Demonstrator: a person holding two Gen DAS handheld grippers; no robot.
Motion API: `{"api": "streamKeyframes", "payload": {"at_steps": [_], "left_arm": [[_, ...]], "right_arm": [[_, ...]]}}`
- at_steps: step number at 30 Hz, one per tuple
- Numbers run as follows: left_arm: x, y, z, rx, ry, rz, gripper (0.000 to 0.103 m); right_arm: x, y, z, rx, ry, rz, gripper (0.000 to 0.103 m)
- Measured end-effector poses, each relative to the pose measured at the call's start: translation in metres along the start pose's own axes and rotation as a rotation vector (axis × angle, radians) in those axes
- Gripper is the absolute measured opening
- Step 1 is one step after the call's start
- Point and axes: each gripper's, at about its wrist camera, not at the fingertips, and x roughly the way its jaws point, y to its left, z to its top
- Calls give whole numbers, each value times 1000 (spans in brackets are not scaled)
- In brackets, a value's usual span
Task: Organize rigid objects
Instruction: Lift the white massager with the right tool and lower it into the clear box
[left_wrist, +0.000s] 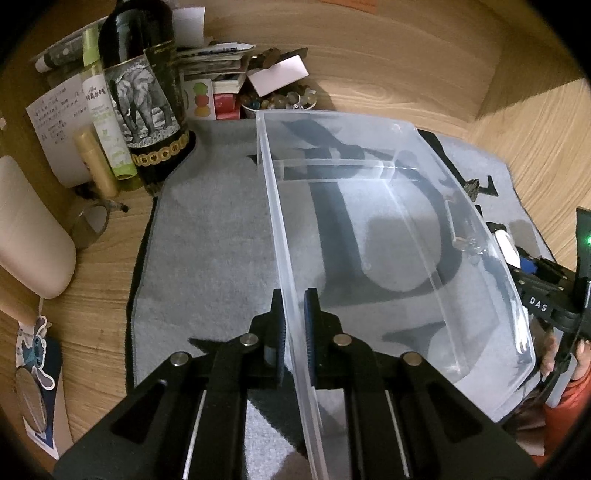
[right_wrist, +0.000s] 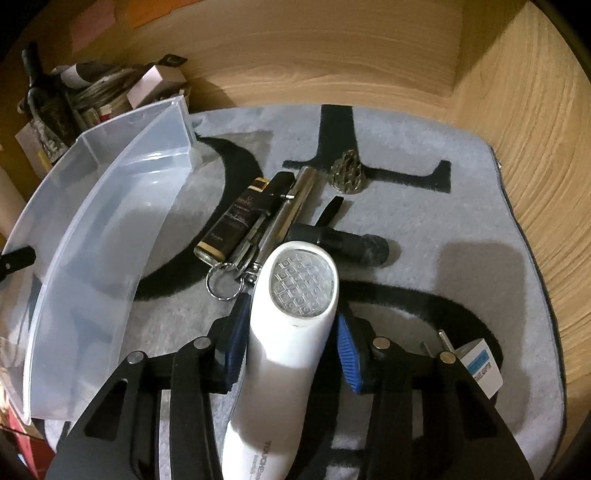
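Observation:
A clear plastic bin (left_wrist: 388, 221) rests on a grey mat with black letters (left_wrist: 214, 240). My left gripper (left_wrist: 293, 301) is shut on the bin's near wall, one finger inside and one outside. The bin also shows at the left of the right wrist view (right_wrist: 92, 236). My right gripper (right_wrist: 291, 325) is shut on a white handheld device with a round mesh head (right_wrist: 295, 306), held above the mat (right_wrist: 443, 229). Beyond it lie a dark box (right_wrist: 232, 221), a silver tool (right_wrist: 291, 206), a key ring (right_wrist: 223, 284), a black cylinder (right_wrist: 347, 243) and a metal chain lump (right_wrist: 349, 171).
A dark bottle with an elephant label (left_wrist: 147, 99), tubes (left_wrist: 105, 125), papers and small boxes (left_wrist: 221, 85) crowd the far left of the wooden desk. A tape roll (left_wrist: 88, 225) and a beige object (left_wrist: 26, 232) lie left. A small white-blue box (right_wrist: 480, 365) sits at the right.

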Motion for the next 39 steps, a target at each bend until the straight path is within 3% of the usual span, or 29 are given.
{"api": "streamKeyframes", "payload": {"at_steps": [22,33,39], "left_arm": [[0,1,1,-11,0,-4,9],[0,0,1,-10,0,-5,9],[0,1,2,-10,-1,-7,9]], "right_arm": [[-81,8,30,-16,-326,0,39],[-124,44,52,-96,-480,79,38],[-129,75,57,-171,-495,156,38]]}}
